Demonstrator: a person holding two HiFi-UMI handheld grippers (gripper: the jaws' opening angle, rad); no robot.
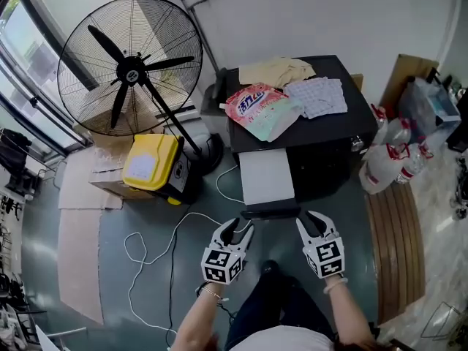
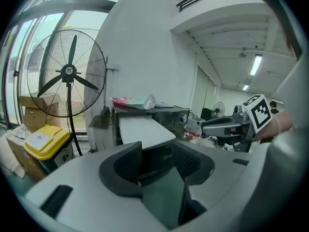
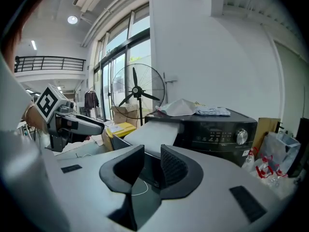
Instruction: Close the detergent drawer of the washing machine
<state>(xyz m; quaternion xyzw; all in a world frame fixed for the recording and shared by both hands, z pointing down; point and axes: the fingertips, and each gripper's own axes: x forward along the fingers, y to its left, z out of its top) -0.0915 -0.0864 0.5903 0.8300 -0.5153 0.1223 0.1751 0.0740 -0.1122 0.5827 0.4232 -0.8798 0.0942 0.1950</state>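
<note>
At the front left corner of the black washing machine (image 1: 333, 130), the detergent drawer (image 1: 266, 178) is pulled far out. The left gripper (image 1: 238, 231) is spread wide and the right gripper (image 1: 311, 224) partly, just before the drawer's front edge. Nothing is gripped.

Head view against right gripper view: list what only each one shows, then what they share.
Only the head view shows the wooden slats on the floor and the person's legs. Only the right gripper view shows the control knob of the washing machine and the balcony railing. Both show the fan, the yellow box, the pulled-out detergent drawer and the left gripper.
</note>
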